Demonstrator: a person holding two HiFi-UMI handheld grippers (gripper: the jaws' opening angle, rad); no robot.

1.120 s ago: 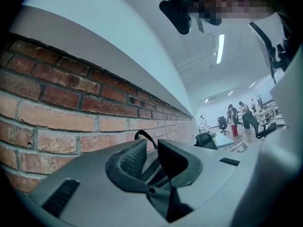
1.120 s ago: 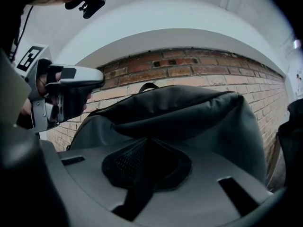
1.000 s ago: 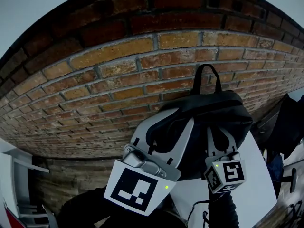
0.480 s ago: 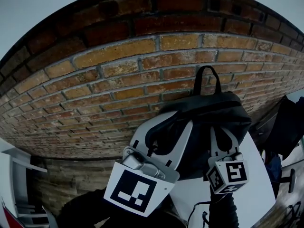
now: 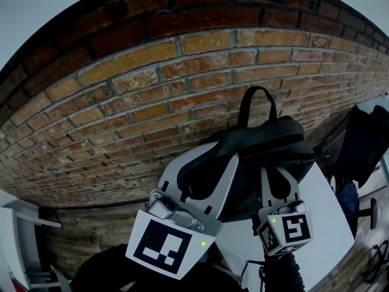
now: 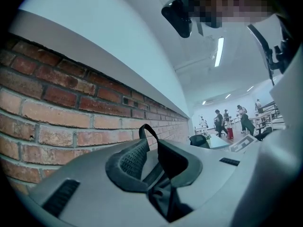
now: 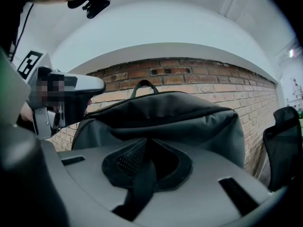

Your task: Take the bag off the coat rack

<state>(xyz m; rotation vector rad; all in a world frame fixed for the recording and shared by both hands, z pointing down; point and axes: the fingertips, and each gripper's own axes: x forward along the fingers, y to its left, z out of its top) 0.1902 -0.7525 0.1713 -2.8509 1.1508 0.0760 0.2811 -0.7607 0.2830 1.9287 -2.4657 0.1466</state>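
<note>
Bag (image 5: 267, 142) has shifted left, clamped in right hand-held gripper (image 7: 147, 162).

"How was the light?"

"Soft and even from overhead. The ceiling strips (image 6: 218, 52) glared white in my left gripper view, and the bag (image 5: 267, 145) read nearly black."

"Sharpness?"

"I saw the wall (image 5: 152, 96) crisp but bowed by fisheye. The corners went dark and the near foreground blurred."

A red-brown brick wall (image 5: 152, 102) fills the background, with a plain white wall (image 6: 118, 46) above it. A strip light (image 6: 218, 52) glows on the ceiling; people (image 6: 220, 123) stand far off.
</note>
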